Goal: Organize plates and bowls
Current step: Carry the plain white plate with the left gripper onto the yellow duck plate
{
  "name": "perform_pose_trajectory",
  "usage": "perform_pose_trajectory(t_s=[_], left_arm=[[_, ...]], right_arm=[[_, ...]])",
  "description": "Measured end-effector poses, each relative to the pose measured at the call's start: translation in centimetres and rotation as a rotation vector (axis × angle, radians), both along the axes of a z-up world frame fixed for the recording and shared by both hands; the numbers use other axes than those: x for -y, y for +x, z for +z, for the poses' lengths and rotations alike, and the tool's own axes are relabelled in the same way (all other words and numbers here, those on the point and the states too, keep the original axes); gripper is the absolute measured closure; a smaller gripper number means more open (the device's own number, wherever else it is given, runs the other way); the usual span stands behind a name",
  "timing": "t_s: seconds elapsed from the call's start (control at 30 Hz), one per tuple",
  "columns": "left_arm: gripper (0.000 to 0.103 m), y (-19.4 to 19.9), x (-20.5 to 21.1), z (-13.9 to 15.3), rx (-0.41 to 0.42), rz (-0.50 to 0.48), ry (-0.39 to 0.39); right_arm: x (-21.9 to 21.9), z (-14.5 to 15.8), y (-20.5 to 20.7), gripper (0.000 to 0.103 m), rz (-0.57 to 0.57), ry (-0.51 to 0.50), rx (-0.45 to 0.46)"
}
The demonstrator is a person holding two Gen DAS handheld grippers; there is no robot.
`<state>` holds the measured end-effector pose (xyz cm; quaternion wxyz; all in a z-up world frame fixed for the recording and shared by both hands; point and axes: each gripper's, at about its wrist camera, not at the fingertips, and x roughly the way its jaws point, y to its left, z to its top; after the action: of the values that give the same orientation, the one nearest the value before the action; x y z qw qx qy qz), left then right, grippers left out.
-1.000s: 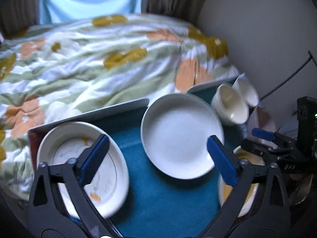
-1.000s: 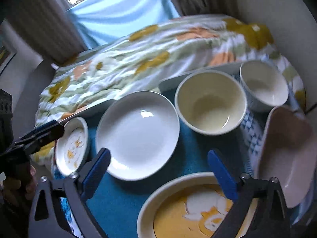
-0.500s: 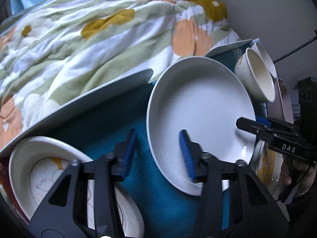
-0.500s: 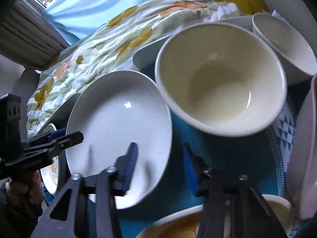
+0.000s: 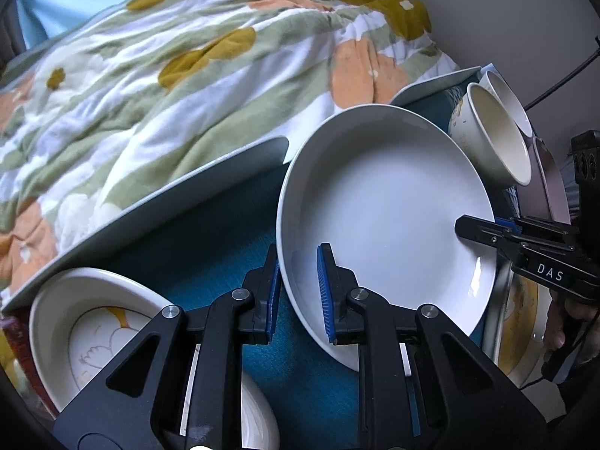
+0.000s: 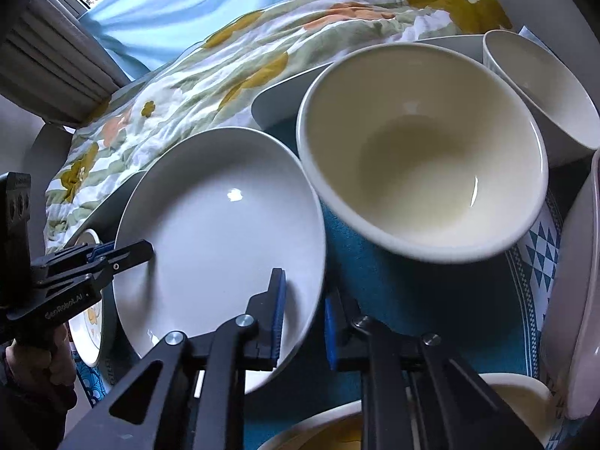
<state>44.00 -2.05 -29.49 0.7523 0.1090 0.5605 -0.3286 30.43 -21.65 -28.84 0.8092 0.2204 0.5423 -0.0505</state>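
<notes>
A plain white plate [image 5: 390, 206] sits on the blue mat between both grippers. My left gripper [image 5: 298, 292] is shut on its left rim, one pad inside and one outside. My right gripper [image 6: 302, 318] is shut on the opposite rim of the same plate [image 6: 217, 232]. The right gripper also shows in the left wrist view [image 5: 483, 234], and the left gripper in the right wrist view [image 6: 127, 257]. A cream bowl [image 6: 423, 150] stands just right of the plate, with a white bowl [image 6: 543, 86] behind it.
A patterned oval dish [image 5: 93, 322] lies at the left. A yellow-patterned dish [image 6: 337, 431] lies near the front. A pinkish dish [image 6: 577, 300] leans at the right. A flowered quilt [image 5: 168, 75] covers the bed behind the grey tray rim [image 5: 187, 195].
Both grippers moved in to the white plate and closed from wide open onto its opposite rims. The plate looks slightly tilted now.
</notes>
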Motion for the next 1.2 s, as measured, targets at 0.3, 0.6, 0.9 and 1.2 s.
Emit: perform_pose_trajectory(t_s=[0.3, 0.6, 0.9, 1.2], left_arm=[[0.086, -1.5, 0.2, 2.6, 0.076, -0.004, 0.007], [0.086, -6.8, 0.0, 8.4, 0.148, 0.034, -0.005], [0.086, -16.7, 1.4, 10.1, 0.152, 0.16, -0.002], [0.086, -24.9, 4.4, 5.6, 0.067, 0.311, -0.009]], right_arm=[[-0.2, 1.6, -0.9, 0.086, 0.005, -0.018, 0.043], [0.3, 6.5, -4.2, 0.086, 0.057, -0.025, 0.084], [2.6, 8.3, -9.4, 0.086, 0.198, -0.039, 0.101], [6.2, 4.7, -14.9, 0.086, 0.353, -0.051, 0.033]])
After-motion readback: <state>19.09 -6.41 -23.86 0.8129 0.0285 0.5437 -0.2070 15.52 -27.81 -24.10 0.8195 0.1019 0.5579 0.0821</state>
